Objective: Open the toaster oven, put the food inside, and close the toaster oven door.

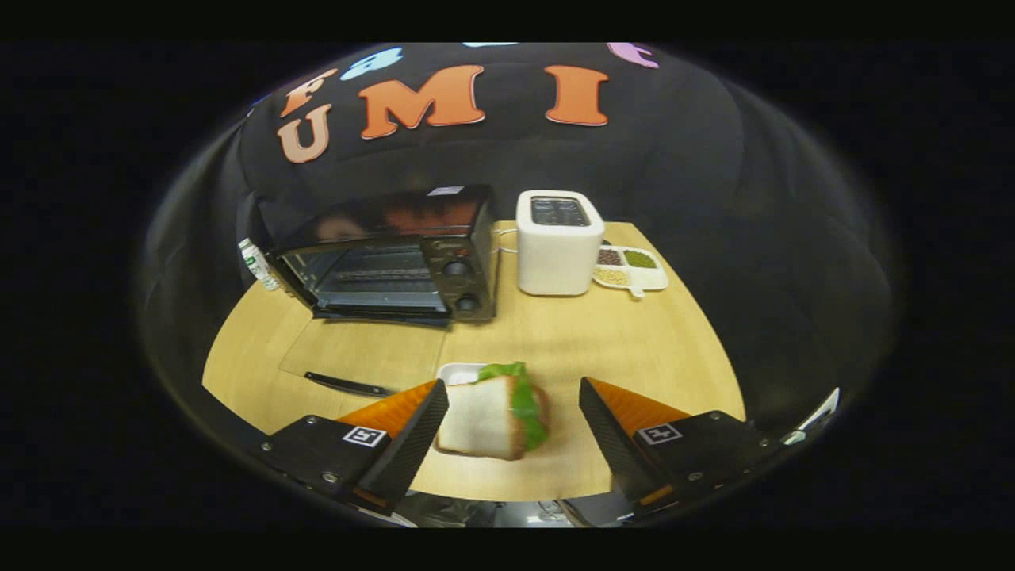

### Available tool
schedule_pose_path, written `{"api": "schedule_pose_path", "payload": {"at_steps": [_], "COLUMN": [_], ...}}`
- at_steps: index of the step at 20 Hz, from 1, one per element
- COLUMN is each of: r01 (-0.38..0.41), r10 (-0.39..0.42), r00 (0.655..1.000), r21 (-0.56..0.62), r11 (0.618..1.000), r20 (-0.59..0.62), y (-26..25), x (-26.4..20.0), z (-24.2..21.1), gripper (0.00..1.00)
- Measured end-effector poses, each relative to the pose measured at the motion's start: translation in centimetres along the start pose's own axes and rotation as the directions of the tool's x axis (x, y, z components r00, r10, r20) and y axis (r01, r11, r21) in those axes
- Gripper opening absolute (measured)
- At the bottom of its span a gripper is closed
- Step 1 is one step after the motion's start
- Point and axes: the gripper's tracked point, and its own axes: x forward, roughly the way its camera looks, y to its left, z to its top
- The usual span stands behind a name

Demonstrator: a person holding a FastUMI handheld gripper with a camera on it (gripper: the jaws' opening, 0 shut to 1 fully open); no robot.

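A handheld two-finger gripper (514, 416) is seen with its fingers spread wide apart, gripping nothing. Between them, touching the left finger and clear of the right one, a white-bread sandwich with green lettuce (493, 415) is stood on a light wooden table (555, 337), a small white dish (460, 371) just behind it. Well beyond the fingers, to the left, a black toaster oven (396, 254) is set with its glass door lowered open. A white pop-up toaster (557, 242) is placed beside it.

Tool-mounted fisheye, above table (634, 349), angled down fwd along fingers (412, 436), toaster oven (396, 262) prob. well ahead.
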Motion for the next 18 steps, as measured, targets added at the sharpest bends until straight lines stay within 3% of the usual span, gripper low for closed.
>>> {"api": "schedule_pose_path", "payload": {"at_steps": [4, 7, 12, 18], "r01": [-0.029, -0.098, -0.245, -0.328], "r10": [0.033, 0.118, 0.304, 0.394], "r00": [0.996, 0.980, 0.920, 0.850], "r21": [0.048, 0.129, 0.242, 0.233], "r11": [0.998, 0.987, 0.939, 0.915], "r20": [-0.078, -0.157, -0.246, -0.349], "y": [-3.4, -3.5, -1.5, 0.2], "x": [0.7, 2.0, 3.6, 5.0], "z": [-1.2, -2.7, -4.5, -6.6], "gripper": [0.98, 0.98, 0.99, 0.96]}}
